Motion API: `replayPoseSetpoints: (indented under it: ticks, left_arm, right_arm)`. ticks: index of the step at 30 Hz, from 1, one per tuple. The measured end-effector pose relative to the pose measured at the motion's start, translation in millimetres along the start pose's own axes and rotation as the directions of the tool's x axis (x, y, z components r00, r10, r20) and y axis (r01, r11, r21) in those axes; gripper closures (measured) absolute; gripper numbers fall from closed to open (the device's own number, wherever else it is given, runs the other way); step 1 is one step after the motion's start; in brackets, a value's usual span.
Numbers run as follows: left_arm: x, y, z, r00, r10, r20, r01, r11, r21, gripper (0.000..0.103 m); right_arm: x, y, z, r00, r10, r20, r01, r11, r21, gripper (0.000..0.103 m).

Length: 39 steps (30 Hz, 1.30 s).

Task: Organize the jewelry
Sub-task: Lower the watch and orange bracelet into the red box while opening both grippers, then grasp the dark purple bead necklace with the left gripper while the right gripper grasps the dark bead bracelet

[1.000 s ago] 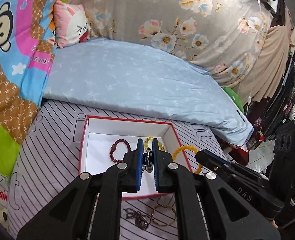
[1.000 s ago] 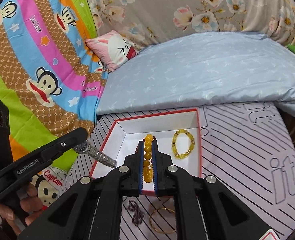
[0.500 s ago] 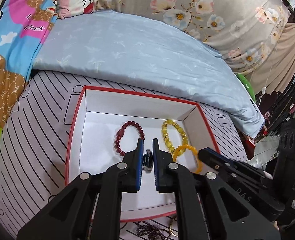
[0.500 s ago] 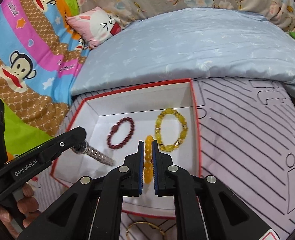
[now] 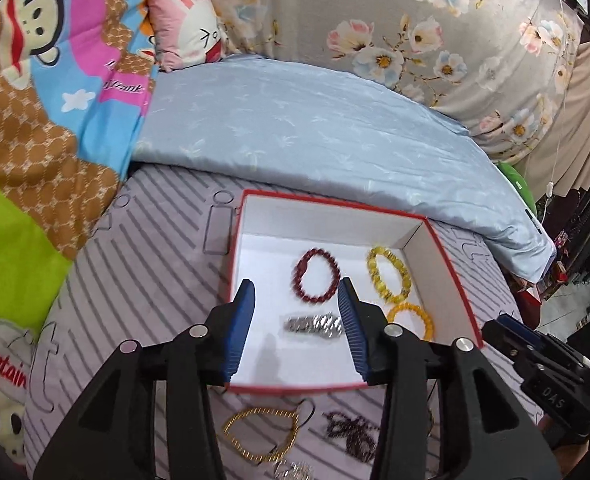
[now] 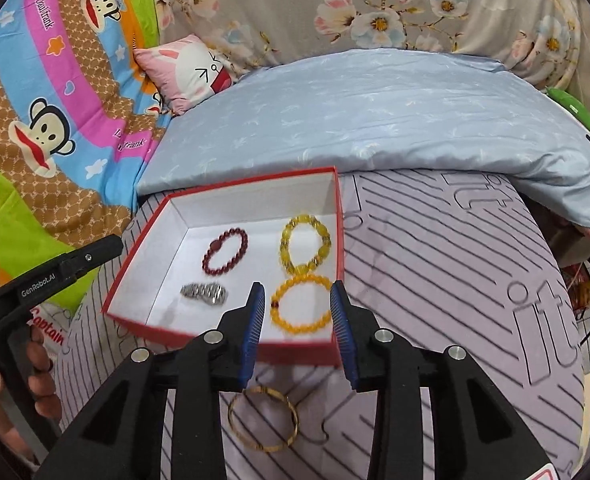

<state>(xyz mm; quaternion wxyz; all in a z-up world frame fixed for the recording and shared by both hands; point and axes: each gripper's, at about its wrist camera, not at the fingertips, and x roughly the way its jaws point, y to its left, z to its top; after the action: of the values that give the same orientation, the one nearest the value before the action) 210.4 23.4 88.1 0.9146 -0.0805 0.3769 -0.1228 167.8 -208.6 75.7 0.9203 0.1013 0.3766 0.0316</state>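
Both tongs are seen spread above a red-rimmed box [image 6: 337,200] set on a striped lilac mat [image 6: 455,280], their jaws having just been opening and pinching nothing; the left gripper [image 5: 297,320] hangs over a silver watch [image 5: 315,325] lying loose on the white floor near the box's left wall, apparently just let go there so that it sits apart from the beads; toward the far wall a dark red bead bracelet [image 6: 225,252] is laid flat, and to its right, against the right wall, a pale yellow bead bracelet [image 6: 305,245]; below that, in the near right corner, an orange bead bracelet [image 6: 301,309] rests between the blue pads of the right gripper [image 6: 297,322] without being touched by them, and seems to have been dropped beside its yellow neighbour, the two touching or nearly so; outside the box's near edge, on the mat, a thin gold bangle [image 6: 263,420] and a dark beaded chain [image 5: 351,436] are left unsorted; these are judged the next pieces due for collection.
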Motion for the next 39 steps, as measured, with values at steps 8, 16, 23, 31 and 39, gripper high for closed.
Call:
replayPoseSetpoints:
  ticks: [8,16,23,31,39]
  left_arm:
    - [-23.6,7.1,-51.2,0.999,0.029,-0.046,-0.030,0.999,-0.022,0.061]
    - [-42.5,-0.2,-100.8,0.994,0.065,-0.083,-0.065,0.998,0.003,0.061]
    - [-46.2,-6.1,-134.1,0.989,0.085,-0.124,-0.083,0.996,0.023,0.061]
    - [-45.6,-4.4,-151.3,0.984,0.101,-0.149,-0.099,0.995,0.022,0.061]
    - [-42.7,-4.3,-154.6,0.981,0.112,-0.159,-0.109,0.994,0.029,0.061]
  right_arm:
    - [-32.6,4.1,-50.1,0.999,0.005,-0.040,-0.006,1.000,-0.016,0.069]
    - [-51.2,15.6,-104.9,0.994,0.016,-0.111,-0.021,0.999,-0.038,0.069]
    - [-51.4,24.1,-135.6,0.986,0.039,-0.162,-0.045,0.998,-0.037,0.069]
    - [-38.1,34.4,-144.3,0.980,0.053,-0.192,-0.063,0.997,-0.050,0.069]
    - [-21.2,40.4,-145.7,0.975,0.047,-0.218,-0.062,0.996,-0.064,0.072]
